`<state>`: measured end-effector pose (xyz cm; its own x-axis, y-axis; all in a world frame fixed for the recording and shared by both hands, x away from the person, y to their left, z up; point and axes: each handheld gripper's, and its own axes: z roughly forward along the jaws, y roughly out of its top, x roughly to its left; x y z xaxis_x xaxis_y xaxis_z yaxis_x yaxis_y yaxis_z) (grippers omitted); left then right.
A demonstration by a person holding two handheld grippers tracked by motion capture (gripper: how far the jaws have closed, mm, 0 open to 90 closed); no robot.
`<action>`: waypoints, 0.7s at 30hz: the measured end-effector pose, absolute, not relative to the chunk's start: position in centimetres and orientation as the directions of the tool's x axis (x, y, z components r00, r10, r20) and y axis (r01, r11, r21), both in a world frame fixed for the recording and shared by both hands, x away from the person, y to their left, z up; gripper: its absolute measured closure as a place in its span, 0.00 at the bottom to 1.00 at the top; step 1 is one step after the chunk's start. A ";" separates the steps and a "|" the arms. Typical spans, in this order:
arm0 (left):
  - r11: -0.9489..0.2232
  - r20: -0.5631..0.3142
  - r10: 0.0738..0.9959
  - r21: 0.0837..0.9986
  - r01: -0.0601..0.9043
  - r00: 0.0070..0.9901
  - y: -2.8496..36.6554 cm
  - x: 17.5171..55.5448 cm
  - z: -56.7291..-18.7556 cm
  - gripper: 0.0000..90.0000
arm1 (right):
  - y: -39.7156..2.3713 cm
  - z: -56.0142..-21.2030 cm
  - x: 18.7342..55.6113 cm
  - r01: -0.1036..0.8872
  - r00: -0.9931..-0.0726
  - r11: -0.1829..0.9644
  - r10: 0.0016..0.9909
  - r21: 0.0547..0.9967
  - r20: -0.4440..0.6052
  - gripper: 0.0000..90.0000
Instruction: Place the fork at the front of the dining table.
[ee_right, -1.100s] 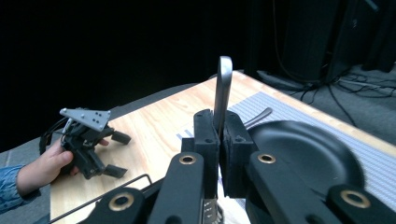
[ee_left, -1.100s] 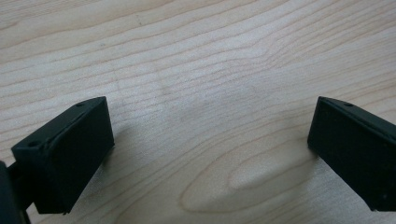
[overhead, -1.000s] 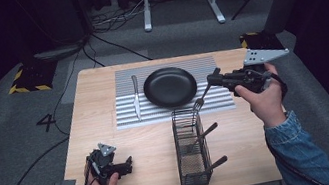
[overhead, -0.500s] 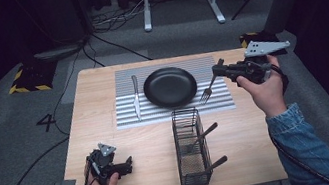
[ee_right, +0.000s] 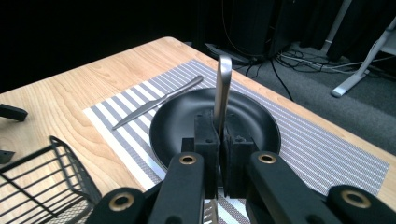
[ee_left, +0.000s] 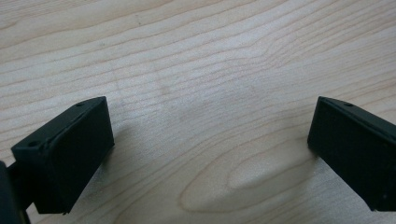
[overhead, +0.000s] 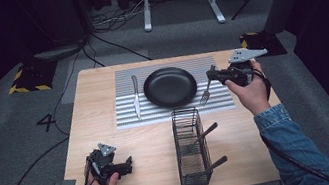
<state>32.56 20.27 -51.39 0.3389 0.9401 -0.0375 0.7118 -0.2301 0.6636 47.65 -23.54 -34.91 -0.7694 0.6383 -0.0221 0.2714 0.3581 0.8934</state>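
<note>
1. Steel fork (overhead: 205,94) hangs pinched in the right gripper (overhead: 215,75), tines down over the mat (overhead: 176,112), just right of the plate (overhead: 170,87).
2. Left gripper (overhead: 123,166) rests agape, empty.
3. Risk: the thin handle could swivel, tines striking the plate.

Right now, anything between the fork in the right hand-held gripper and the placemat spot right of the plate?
Nothing visible. The right hand-held gripper is shut on the fork, tines down over the bare striped placemat just right of the black plate. The wire basket sits nearer the person, off the path.
</note>
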 end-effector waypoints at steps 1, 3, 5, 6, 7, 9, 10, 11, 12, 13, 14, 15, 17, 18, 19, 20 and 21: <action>-0.230 -0.037 0.940 0.664 0.712 0.339 20.3 32.6 -51.4 0.00 | -23.5 -35.1 47.8 0.274 -0.768 0.359 0.640 0.892 -0.022 0.97; -0.230 -0.037 0.940 0.664 0.712 0.339 20.3 32.6 -51.4 0.00 | -23.4 -35.4 47.9 0.278 -0.767 0.361 0.642 0.890 -0.020 0.97; -0.230 -0.037 0.940 0.664 0.712 0.339 20.3 32.6 -51.4 0.00 | -23.3 -35.9 48.2 0.282 -0.765 0.366 0.644 0.887 -0.023 0.97; -0.230 -0.038 0.940 0.663 0.712 0.339 20.3 32.6 -51.4 0.00 | -23.2 -36.4 48.5 0.289 -0.764 0.364 0.646 0.885 -0.017 0.97; -0.230 -0.038 0.940 0.663 0.712 0.339 20.3 32.6 -51.4 0.00 | -23.2 -36.5 48.6 0.296 -0.762 0.361 0.647 0.884 -0.009 0.97; -0.230 -0.038 0.940 0.664 0.712 0.339 20.3 32.6 -51.4 0.00 | -23.1 -36.7 48.7 0.301 -0.764 0.355 0.645 0.885 0.001 0.97; -0.231 -0.037 0.940 0.663 0.712 0.339 20.3 32.6 -51.4 0.00 | -23.0 -37.0 48.9 0.308 -0.767 0.345 0.642 0.887 0.017 0.97; -0.231 -0.037 0.940 0.663 0.712 0.339 20.3 32.6 -51.4 0.00 | -23.0 -37.0 48.9 0.308 -0.767 0.345 0.642 0.887 0.017 0.97; -0.230 -0.037 0.940 0.664 0.712 0.339 20.3 32.6 -51.4 0.00 | -23.0 -37.0 49.0 0.311 -0.767 0.344 0.641 0.886 0.021 0.97; -0.230 -0.037 0.940 0.664 0.712 0.339 20.3 32.6 -51.4 0.00 | -22.8 -37.2 49.0 0.311 -0.769 0.346 0.639 0.885 0.021 0.97; -0.230 -0.037 0.940 0.664 0.712 0.339 20.3 32.6 -51.4 0.00 | -22.6 -37.3 49.1 0.310 -0.773 0.349 0.634 0.884 0.021 0.97; -0.230 -0.037 0.940 0.664 0.712 0.339 20.3 32.6 -51.4 0.00 | -22.6 -37.3 49.1 0.310 -0.773 0.349 0.634 0.884 0.021 0.97; -0.230 -0.037 0.940 0.664 0.712 0.339 20.3 32.6 -51.4 0.00 | -22.4 -37.5 49.1 0.311 -0.774 0.347 0.632 0.885 0.025 0.97; -0.230 -0.038 0.940 0.664 0.712 0.339 20.3 32.6 -51.4 0.00 | -22.3 -37.6 49.2 0.313 -0.775 0.342 0.631 0.886 0.030 0.97; -0.230 -0.038 0.940 0.664 0.712 0.339 20.3 32.6 -51.4 0.00 | -22.3 -37.6 49.2 0.313 -0.775 0.342 0.631 0.886 0.030 0.97; -0.231 -0.037 0.940 0.664 0.711 0.339 20.3 32.6 -51.4 0.00 | -22.1 -37.7 49.3 0.316 -0.776 0.339 0.630 0.886 0.035 0.97; -0.231 -0.037 0.940 0.664 0.711 0.339 20.3 32.6 -51.4 0.00 | -22.1 -37.7 49.3 0.316 -0.776 0.339 0.630 0.886 0.035 0.97</action>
